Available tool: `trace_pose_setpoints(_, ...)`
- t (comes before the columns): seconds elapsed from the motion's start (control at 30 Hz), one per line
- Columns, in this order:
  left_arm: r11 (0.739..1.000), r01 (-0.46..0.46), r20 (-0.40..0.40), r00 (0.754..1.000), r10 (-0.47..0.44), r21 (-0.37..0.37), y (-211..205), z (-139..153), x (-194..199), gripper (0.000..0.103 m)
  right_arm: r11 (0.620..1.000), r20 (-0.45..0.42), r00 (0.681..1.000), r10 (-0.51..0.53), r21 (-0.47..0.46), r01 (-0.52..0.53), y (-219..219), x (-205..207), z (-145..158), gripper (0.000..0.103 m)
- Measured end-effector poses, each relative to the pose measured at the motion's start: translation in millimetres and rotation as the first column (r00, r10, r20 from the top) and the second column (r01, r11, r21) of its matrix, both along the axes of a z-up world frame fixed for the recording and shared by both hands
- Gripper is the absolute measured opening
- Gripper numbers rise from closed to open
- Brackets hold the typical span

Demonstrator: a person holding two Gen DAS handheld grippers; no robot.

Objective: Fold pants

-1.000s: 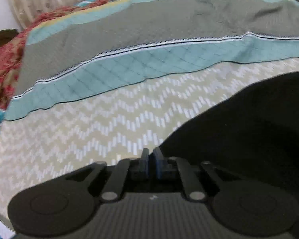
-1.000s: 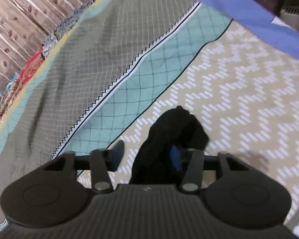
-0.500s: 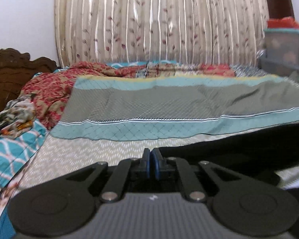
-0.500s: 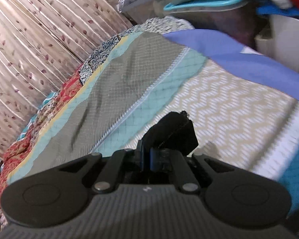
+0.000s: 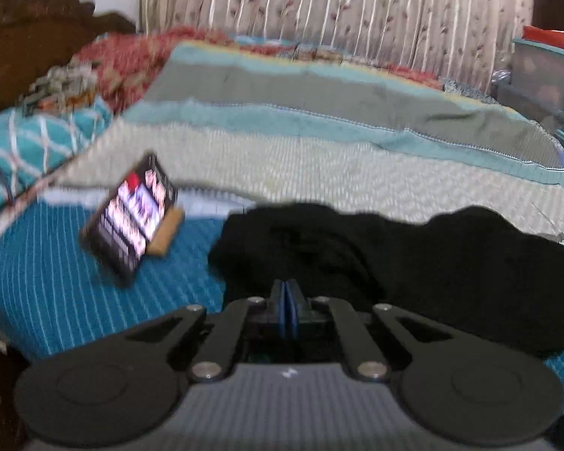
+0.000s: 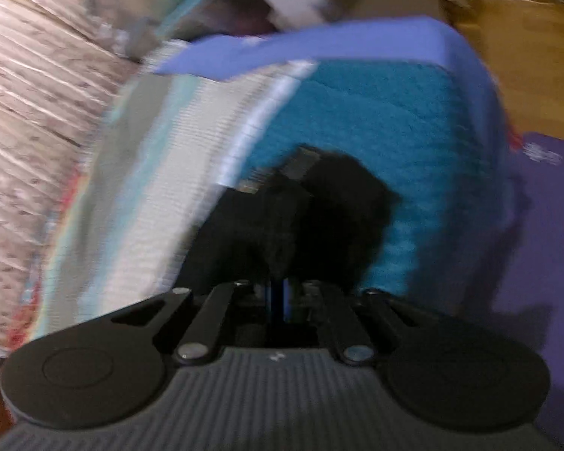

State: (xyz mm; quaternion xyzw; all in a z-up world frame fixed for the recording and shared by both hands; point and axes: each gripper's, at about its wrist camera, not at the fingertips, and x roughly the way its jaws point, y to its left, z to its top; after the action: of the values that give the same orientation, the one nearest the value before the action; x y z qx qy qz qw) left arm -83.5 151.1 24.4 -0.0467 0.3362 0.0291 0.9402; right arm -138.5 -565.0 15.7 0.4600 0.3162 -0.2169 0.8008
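Note:
The black pants (image 5: 413, 251) lie bunched on the bed, across the teal cover and the edge of the zigzag quilt. My left gripper (image 5: 286, 289) is shut at the near edge of the black cloth; the frame does not show cloth between its pads. My right gripper (image 6: 278, 289) is shut on a fold of the black pants (image 6: 319, 206), which stands up in front of it over the teal cover. Both views are blurred by motion.
A phone (image 5: 131, 221) leans on a small stand on the teal cover (image 5: 56, 282), left of the pants. Striped and zigzag quilt (image 5: 319, 158) covers the bed behind. Headboard (image 5: 26, 56) at far left, curtain behind. Bed edge and purple floor mat (image 6: 537, 263) on the right.
The right gripper closed on the pants and pulled them toward the bed's near edge. The left gripper stayed shut and drew back, so the phone and teal cover came into view.

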Motion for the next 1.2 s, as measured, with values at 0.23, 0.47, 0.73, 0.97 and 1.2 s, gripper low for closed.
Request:
trace_pose_setpoints(0.23, 0.972, -0.176, -0.012, 0.984, 0.176, -0.157, 55.5, 22.1, -9.8, 0.032, 0.954, 0.073, 0.983, -0.168, -0.24, 0.181, 11.2, -10.7, 38.5, 0.048)
trace_pose_setpoints(0.47, 0.895, -0.262, -0.103, 0.965, 0.241, -0.36, 90.3, -2.1, -1.4, 0.061, 0.819, 0.145, 0.86, 0.49, -0.415, -0.397, 152.6, 80.1, 99.9, 0.048)
trace_pose_setpoints(0.73, 0.848, -0.294, -0.131, 0.956, 0.264, -0.441, 102.6, -36.3, -23.6, 0.061, 0.043, -0.003, 0.051, 0.999, -0.507, -0.861, 458.5, 153.9, 113.2, 0.059)
trace_pose_setpoints(0.97, 0.832, -0.253, -0.11, 0.967, 0.228, -0.494, 98.3, -42.1, -38.3, 0.061, -0.33, -0.25, -0.232, 0.94, -0.489, -0.807, 628.0, 208.0, 57.6, 0.076)
trace_pose_setpoints(1.2, 0.772, -0.156, -0.118, 0.987, 0.105, -0.616, 86.5, -64.0, 2.7, 0.08, -0.015, 0.002, -0.016, 1.0, -0.243, -0.97, 558.5, 260.4, 51.9, 0.013)
